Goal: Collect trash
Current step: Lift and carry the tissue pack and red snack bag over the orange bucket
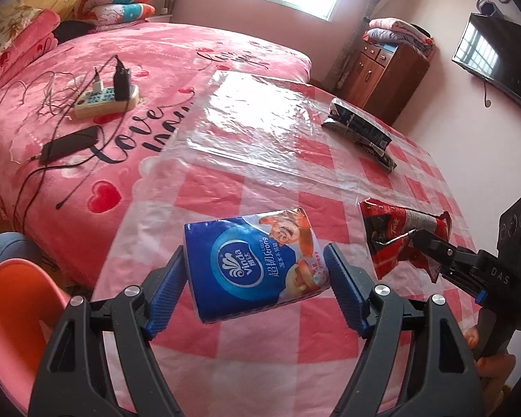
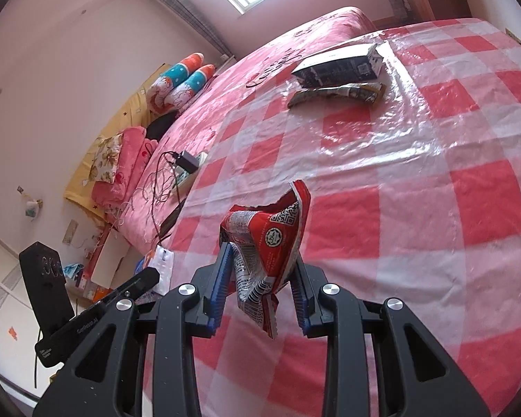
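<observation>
Trash here means wrappers and packs. Going from the left in the left wrist view, a power strip [image 1: 104, 99] with plugs and a dark phone [image 1: 69, 146] lie on the pink bed [image 1: 87, 69] at upper left. Low in the centre, the left tongs [image 1: 257, 274] stand wide and clamp a blue tissue pack [image 1: 257, 264] between their blue pads, lifted above the red-and-white checked tabletop [image 1: 260, 340]. Further right, a flattened dark carton [image 1: 361, 128] lies on the clear plastic sheet [image 1: 260, 118] that covers the tabletop. At the right edge, the right tongs [image 1: 418, 239] pinch a crumpled red snack wrapper [image 1: 399, 239], held clear of the checked cloth.

In the right wrist view, the right tongs [image 2: 260, 274] are drawn narrow on that wrapper [image 2: 267, 243] at lower centre; the dark carton [image 2: 340, 66] lies at upper right.
</observation>
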`<state>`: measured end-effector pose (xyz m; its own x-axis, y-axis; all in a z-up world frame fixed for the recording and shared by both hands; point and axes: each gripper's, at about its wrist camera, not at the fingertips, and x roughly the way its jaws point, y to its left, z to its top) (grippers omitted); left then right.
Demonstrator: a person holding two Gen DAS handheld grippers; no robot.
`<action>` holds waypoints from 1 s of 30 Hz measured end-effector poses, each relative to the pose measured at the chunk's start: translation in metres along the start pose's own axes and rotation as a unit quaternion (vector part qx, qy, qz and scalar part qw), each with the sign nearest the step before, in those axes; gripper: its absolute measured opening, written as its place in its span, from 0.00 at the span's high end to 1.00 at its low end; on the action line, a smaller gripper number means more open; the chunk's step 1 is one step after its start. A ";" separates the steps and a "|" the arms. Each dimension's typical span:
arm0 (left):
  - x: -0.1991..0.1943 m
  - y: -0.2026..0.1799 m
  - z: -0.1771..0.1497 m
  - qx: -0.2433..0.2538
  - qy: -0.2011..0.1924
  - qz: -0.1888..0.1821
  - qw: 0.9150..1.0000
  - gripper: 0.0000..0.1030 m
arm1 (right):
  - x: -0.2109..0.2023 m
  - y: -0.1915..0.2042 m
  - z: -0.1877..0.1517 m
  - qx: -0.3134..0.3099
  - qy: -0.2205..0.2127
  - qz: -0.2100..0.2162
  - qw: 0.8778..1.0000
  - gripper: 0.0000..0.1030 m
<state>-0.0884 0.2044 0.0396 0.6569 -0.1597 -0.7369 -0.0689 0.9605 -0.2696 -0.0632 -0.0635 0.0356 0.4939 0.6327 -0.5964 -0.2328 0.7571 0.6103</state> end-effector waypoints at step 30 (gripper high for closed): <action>-0.068 0.129 -0.030 -0.049 -0.024 0.119 0.991 0.24 | 0.046 0.118 -0.044 -0.087 0.091 0.056 0.990 0.67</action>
<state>-0.1649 0.3319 0.0363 0.6477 0.0828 -0.7574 -0.2974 0.9427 -0.1513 -0.1048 0.0620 0.0573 0.3010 0.7211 -0.6241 -0.4260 0.6872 0.5885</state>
